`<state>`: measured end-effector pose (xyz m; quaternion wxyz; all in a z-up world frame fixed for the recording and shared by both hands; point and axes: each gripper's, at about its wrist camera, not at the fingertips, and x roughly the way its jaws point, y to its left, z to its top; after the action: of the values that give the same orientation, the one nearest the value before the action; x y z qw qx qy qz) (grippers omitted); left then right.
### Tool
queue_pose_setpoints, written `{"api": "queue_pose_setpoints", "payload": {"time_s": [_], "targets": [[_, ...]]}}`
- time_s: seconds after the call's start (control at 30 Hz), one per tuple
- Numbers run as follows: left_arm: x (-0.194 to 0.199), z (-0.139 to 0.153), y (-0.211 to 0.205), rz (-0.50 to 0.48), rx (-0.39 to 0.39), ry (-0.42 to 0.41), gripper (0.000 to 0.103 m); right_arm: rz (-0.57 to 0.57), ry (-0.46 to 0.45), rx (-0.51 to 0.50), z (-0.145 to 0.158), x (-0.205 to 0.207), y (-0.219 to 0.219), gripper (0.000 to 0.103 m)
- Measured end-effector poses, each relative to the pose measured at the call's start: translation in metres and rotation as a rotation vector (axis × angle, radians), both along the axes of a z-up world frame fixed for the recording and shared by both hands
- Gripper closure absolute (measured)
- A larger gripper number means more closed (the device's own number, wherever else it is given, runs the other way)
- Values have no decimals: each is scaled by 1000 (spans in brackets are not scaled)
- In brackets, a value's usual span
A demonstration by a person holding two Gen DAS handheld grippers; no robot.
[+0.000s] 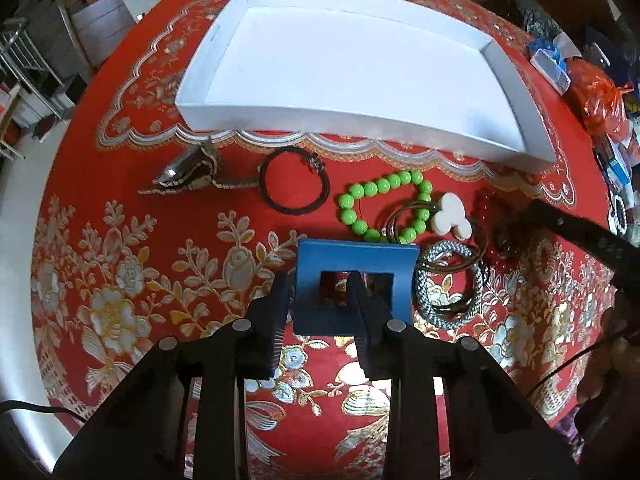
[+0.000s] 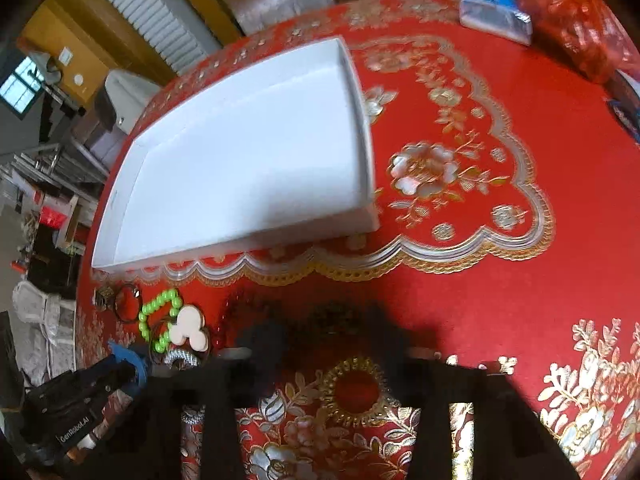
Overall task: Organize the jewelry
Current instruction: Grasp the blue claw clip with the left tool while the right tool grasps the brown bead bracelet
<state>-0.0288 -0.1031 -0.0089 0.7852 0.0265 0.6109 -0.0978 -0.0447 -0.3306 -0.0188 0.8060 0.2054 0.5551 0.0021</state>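
Observation:
My left gripper (image 1: 320,300) is shut on the left side of a blue square bangle (image 1: 360,254), one finger outside it and one through its hole. Beyond it lie a green bead bracelet (image 1: 384,184), a white mouse-head piece (image 1: 452,216), a grey braided bangle (image 1: 422,296), a thin dark bangle (image 1: 296,212) and a watch (image 1: 192,176). The white tray (image 1: 320,124) stands empty behind them. My right gripper (image 2: 324,332) is blurred, its fingers either side of a dark beaded bracelet (image 2: 332,316); I cannot make out contact. A gold filigree ring (image 2: 356,363) lies under it.
A red floral cloth (image 2: 480,280) covers the round table. A tissue pack (image 2: 496,16) and an orange plastic bag (image 2: 576,28) sit at the far right edge. The table's rim curves close on the left in the left wrist view. Red beads (image 1: 486,200) lie beside the dark bracelet.

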Motion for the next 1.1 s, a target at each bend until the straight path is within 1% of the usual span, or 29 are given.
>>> {"api": "queue_pose_setpoints", "payload": {"time_s": [0.03, 0.07, 0.17, 0.23, 0.37, 0.47, 0.6, 0.7, 0.73, 0.8, 0.9, 1.03, 1.1], "targets": [[0, 0, 1, -2, -7, 4, 78, 13, 1, -6, 1, 0, 2, 92], [0, 1, 2, -3, -11, 5, 79, 29, -6, -7, 3, -2, 4, 95], [2, 2, 7, 2, -25, 8, 85, 39, -41, -1, 11, -6, 4, 95], [2, 4, 14, 12, -49, 18, 91, 36, -62, 14, 18, -9, 2, 95], [-3, 6, 26, 15, -71, 22, 92, 34, -114, 26, 39, -16, -1, 95], [-6, 7, 36, 23, -113, 40, 92, 27, -147, 31, 53, -22, -2, 95], [-10, 8, 45, 13, -125, 37, 92, 20, -184, 49, 69, -26, -2, 95], [-11, 13, 55, 24, -178, 67, 92, 27, -212, 57, 83, -29, -1, 95], [-11, 16, 56, 24, -183, 66, 93, 27, -222, 61, 87, -29, -1, 95], [-12, 24, 59, 18, -185, 55, 93, 27, -234, 65, 93, -27, -1, 95], [-8, 38, 63, 12, -210, 38, 99, 28, -251, 62, 102, -23, -1, 95], [1, 57, 69, 5, -222, -3, 99, 38, -269, 56, 111, -14, 2, 95], [7, 61, 70, 7, -227, -13, 99, 46, -280, 51, 116, -10, 5, 95]]}}
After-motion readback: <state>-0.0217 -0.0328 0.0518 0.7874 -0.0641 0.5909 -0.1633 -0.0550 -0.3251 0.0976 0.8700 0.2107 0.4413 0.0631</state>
